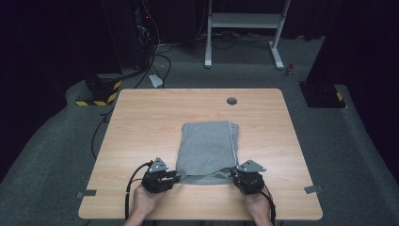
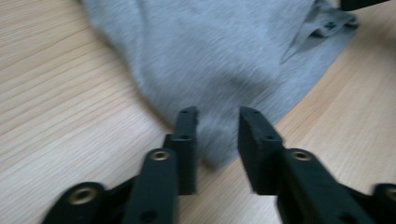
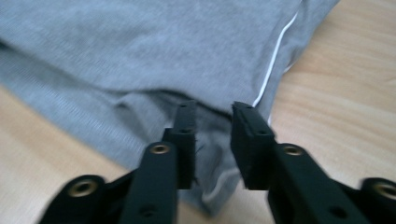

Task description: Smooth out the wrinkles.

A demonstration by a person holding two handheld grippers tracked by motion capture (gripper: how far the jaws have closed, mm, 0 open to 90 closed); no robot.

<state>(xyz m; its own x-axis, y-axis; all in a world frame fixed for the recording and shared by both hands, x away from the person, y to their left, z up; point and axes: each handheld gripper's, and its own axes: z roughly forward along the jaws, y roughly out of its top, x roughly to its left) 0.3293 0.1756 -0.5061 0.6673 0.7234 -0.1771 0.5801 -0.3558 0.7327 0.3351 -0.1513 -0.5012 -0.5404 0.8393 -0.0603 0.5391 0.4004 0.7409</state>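
Grey garment [image 1: 208,149] folded into a neat upright rectangle near the middle of the wooden table [image 1: 141,122], with a thin white seam line down one long edge and a looser lower layer peeking out along the near hem. Already brought down to a compact stack, so most of the folding judged done; probably one more fold left, near hem carried over to the far edge, or simply a last tidy of the bottom layer. Seen from the left gripper view: near corner of the garment [image 2: 219,70] lying between the jaws, cloth running in from ahead and tapering to a point just short of the jaw roots; jaws apart, a clear gap on either side of the cloth, pads not pressing. Left gripper [image 2: 217,123] therefore placed for a pinch but not yet gripping. Seen from the right gripper view: the other near corner [image 3: 154,60] ahead of and between the jaws, folded upper layer ending just beyond the tips, lower layer with its white-stitched hem passing underneath and toward the jaw roots; jaws likewise apart, nothing clamped. Right gripper [image 3: 212,121] set at the seam side, white line just outside its right-hand jaw. From the high view, both tools [image 1: 160,176] [image 1: 248,178] low at the near hem, one at each corner, hands behind them at the table's near edge. Further out: round grommet hole [image 1: 231,100] beyond the garment, and dark floor around the table.
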